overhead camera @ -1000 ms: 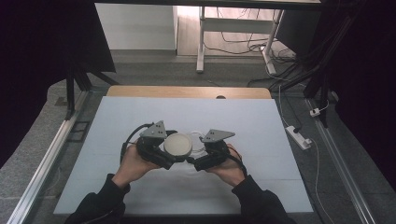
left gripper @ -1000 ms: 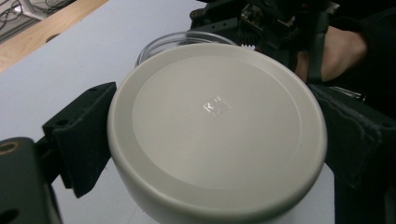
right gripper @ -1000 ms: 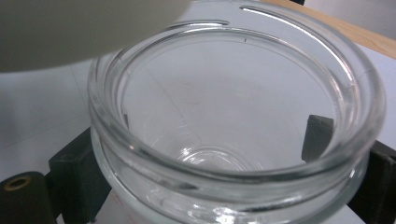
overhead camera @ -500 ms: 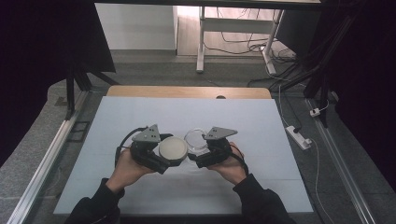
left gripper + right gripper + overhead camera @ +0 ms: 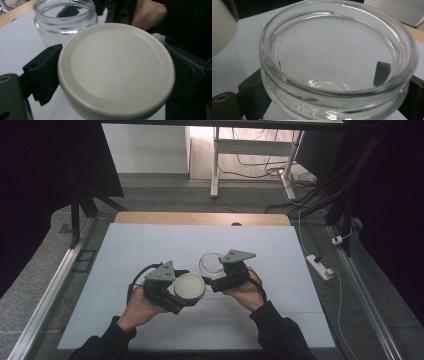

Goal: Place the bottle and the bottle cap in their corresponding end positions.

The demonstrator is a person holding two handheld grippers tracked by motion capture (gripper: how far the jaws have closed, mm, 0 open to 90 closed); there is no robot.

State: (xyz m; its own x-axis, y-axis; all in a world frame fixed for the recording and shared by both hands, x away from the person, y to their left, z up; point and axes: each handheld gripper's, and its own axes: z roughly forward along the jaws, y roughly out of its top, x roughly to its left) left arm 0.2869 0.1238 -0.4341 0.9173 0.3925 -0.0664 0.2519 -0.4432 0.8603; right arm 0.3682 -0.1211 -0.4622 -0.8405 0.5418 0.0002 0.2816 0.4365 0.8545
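My left gripper (image 5: 187,292) is shut on a round white lid (image 5: 189,287), whose flat top fills the left gripper view (image 5: 116,70) between the two black jaws. My right gripper (image 5: 212,270) is shut on an open clear glass jar (image 5: 210,263), held by its body. In the right gripper view the jar's threaded mouth (image 5: 337,62) faces the camera and the jar is empty. The lid (image 5: 220,25) sits just left of the jar, apart from it. In the left gripper view the jar (image 5: 65,21) stands behind the lid.
A pale blue-white mat (image 5: 150,245) covers the table, with a wooden edge (image 5: 200,218) at the far side. A power strip (image 5: 317,266) lies on the floor at the right. Metal rails (image 5: 55,285) run along the table's sides.
The left gripper has drawn the lid away from the jar, down and to the left. The lid was over the jar before and the jar's mouth now stands open in the right gripper.
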